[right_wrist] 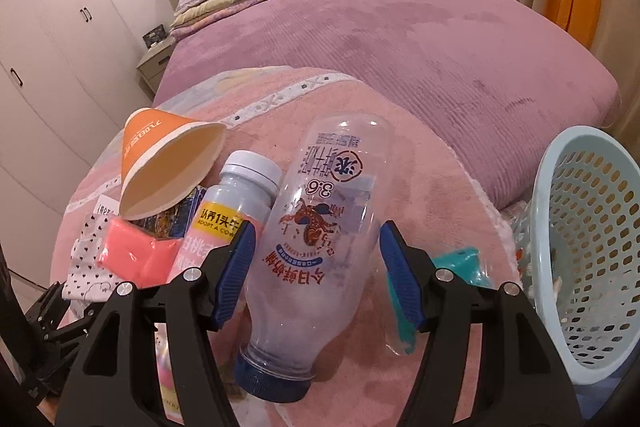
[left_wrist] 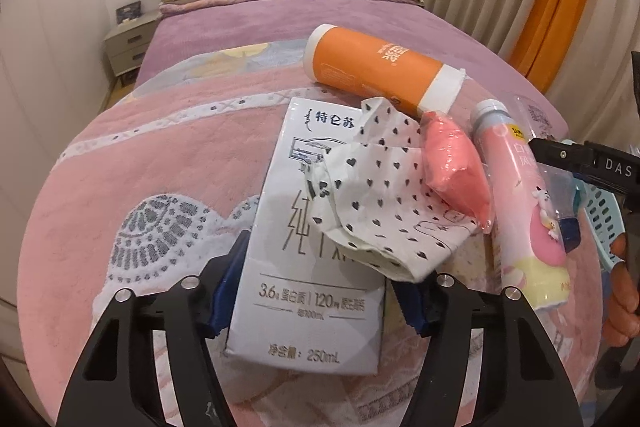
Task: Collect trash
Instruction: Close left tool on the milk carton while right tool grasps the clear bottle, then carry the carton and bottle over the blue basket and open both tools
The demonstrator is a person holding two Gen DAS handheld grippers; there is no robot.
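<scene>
- In the left wrist view, a pink patterned blanket (left_wrist: 132,163) is seen spread over the bed; the trash is gathered on it, toward the right.
- The left gripper (left_wrist: 316,291) is held released, its blue pads (left_wrist: 228,279) set either side of a white milk carton (left_wrist: 304,267); whether the pads touch the carton cannot be told.
- A crumpled heart-print tissue (left_wrist: 380,195) is draped over the carton's right part; a pink plastic packet (left_wrist: 456,167) lies on the tissue's right edge.
- An orange paper cup (left_wrist: 376,69) is laid on its side beyond the carton.
- A pink-labelled bottle (left_wrist: 520,203) with a pale cap is laid just right of the packet.
- In the right wrist view, the cup's open mouth is turned toward the camera at the left; the pink packet and tissue are seen below it.
- The right gripper (right_wrist: 316,271) is held released around a clear empty bottle (right_wrist: 316,239) lying with its blue cap toward the camera; a gap shows at the right pad.
- A teal wrapper scrap (right_wrist: 456,263) is seen just beside the right finger.
- A pale blue perforated basket (right_wrist: 588,247) stands at the far right, at the bed's edge.
</scene>
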